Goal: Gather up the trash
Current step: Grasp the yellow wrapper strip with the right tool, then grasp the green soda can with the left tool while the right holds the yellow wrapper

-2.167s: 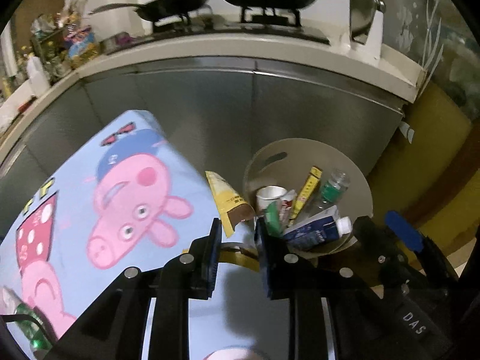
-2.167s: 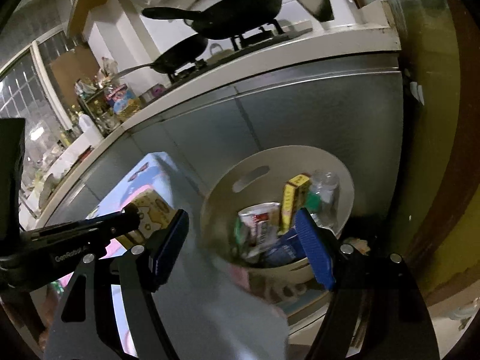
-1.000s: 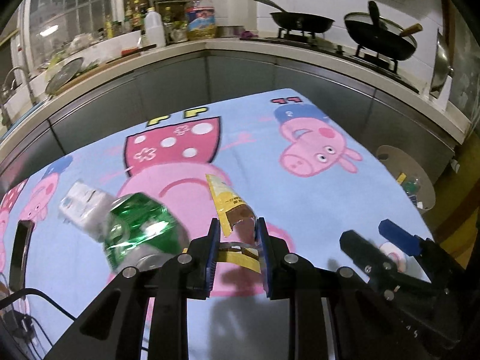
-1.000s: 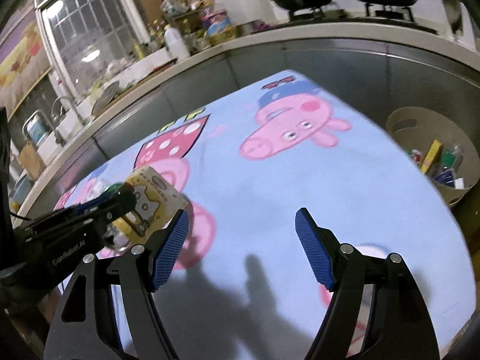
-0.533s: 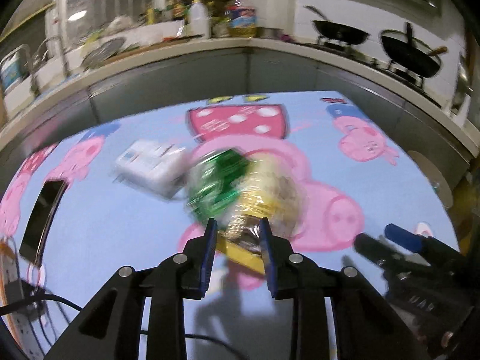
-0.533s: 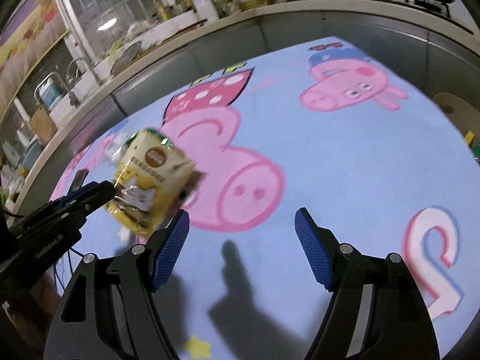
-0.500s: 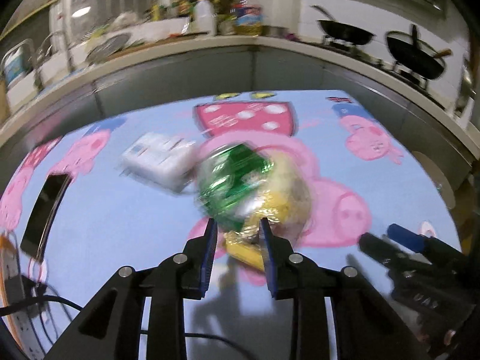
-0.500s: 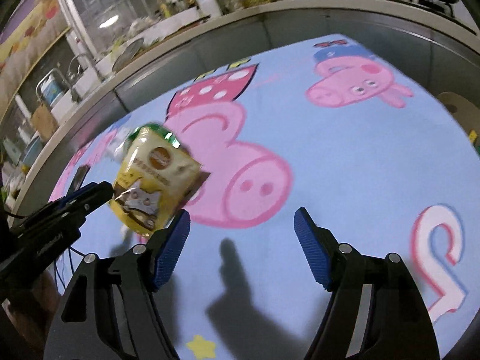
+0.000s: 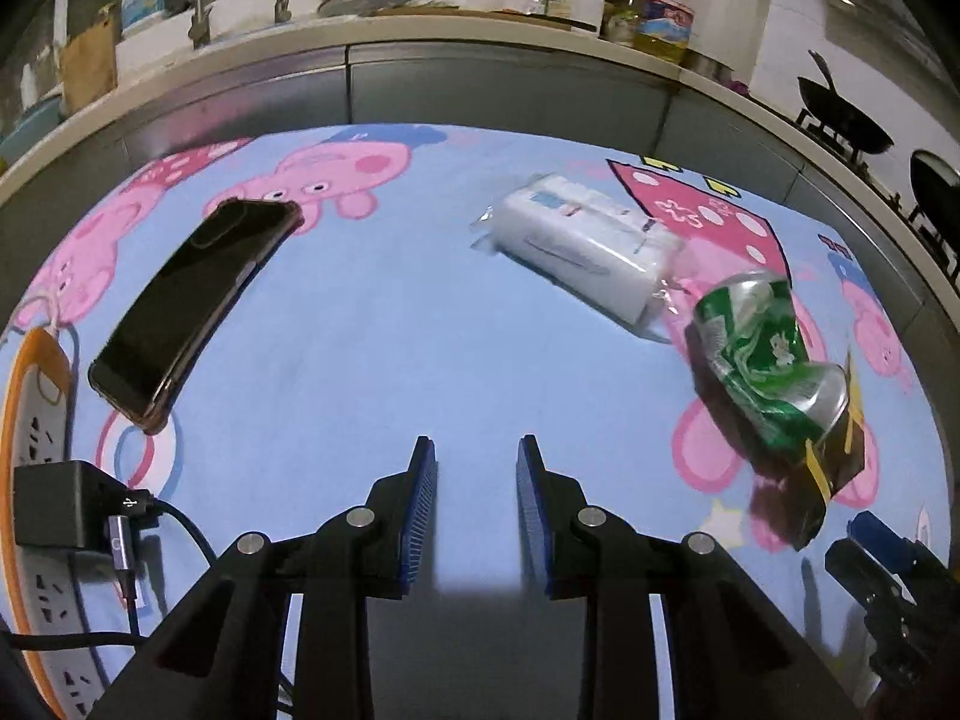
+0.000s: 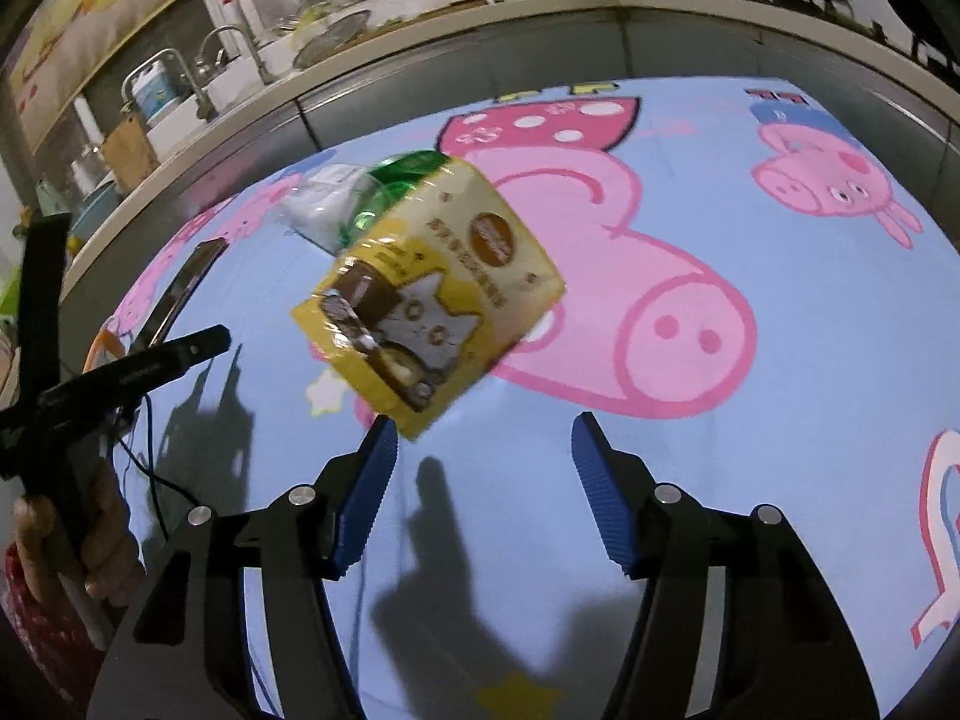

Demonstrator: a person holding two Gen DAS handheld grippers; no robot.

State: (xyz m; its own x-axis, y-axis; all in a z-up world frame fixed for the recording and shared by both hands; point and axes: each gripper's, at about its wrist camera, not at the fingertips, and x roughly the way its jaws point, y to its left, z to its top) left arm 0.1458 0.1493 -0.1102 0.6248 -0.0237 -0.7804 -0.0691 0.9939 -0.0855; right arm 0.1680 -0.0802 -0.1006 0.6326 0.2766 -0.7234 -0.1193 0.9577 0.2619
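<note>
A yellow snack packet leans against a crushed green can on the blue cartoon cloth; in the left wrist view only its edge shows behind the can. A white tissue pack lies just beyond the can. My left gripper is open and empty, to the left of the can. My right gripper is open and empty, just in front of the packet. The can's top peeks out behind the packet in the right wrist view.
A black phone lies on the cloth at the left. An orange power strip with a black charger and cable sits at the left edge. A kitchen counter runs behind the table.
My left gripper has let go of the yellow packet and opened; the packet now rests against the green can. Both views have swung left across the table, away from the trash basket.
</note>
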